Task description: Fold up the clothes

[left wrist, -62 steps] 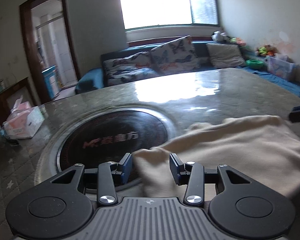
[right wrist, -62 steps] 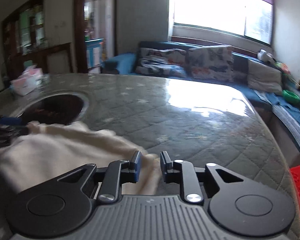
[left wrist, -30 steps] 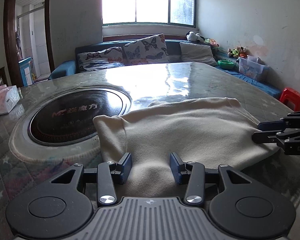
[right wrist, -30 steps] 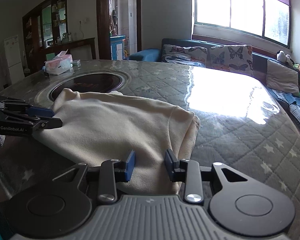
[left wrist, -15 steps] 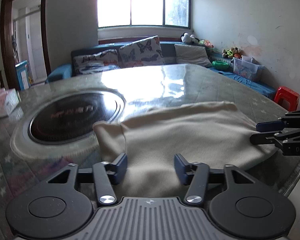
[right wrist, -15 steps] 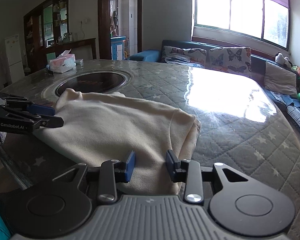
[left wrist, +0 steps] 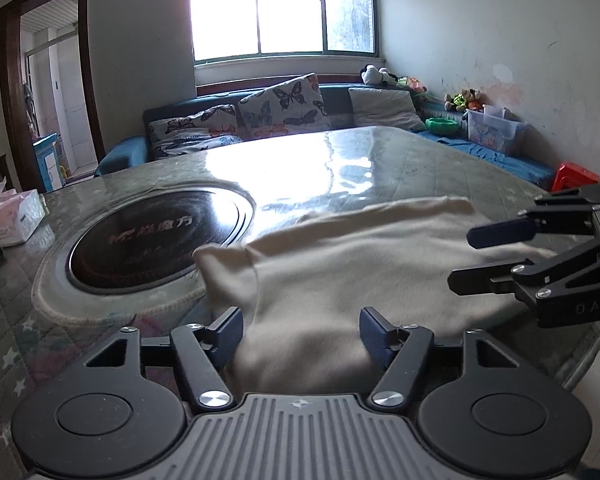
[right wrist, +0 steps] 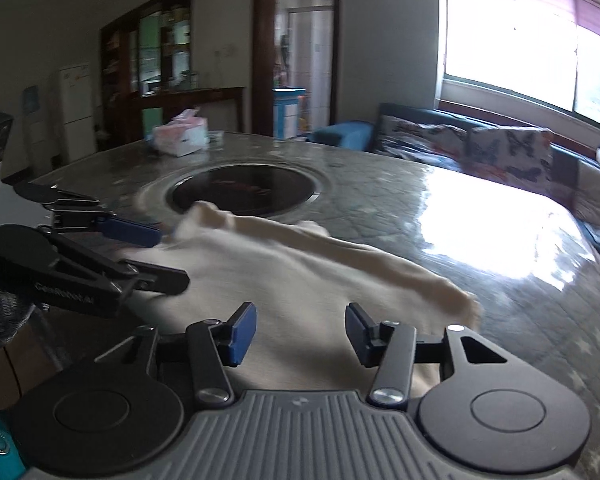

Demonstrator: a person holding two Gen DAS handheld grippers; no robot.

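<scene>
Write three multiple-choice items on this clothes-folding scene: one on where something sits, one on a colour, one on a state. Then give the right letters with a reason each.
1. Where is the tissue box?
A. on the sofa
B. on the table's far side, beyond the round black cooktop
C. on top of the garment

2. What colour is the garment on the table?
A. cream
B. red
C. dark green

3. How do the jaws of the left gripper and right gripper stand?
A. both shut on cloth
B. only the left open
C. both open

Answers: 1 B, the box stands on the tabletop past the cooktop in the right wrist view. 2 A, the cloth is pale cream in both views. 3 C, a wide gap shows between each pair of fingers, with the garment below.
</scene>
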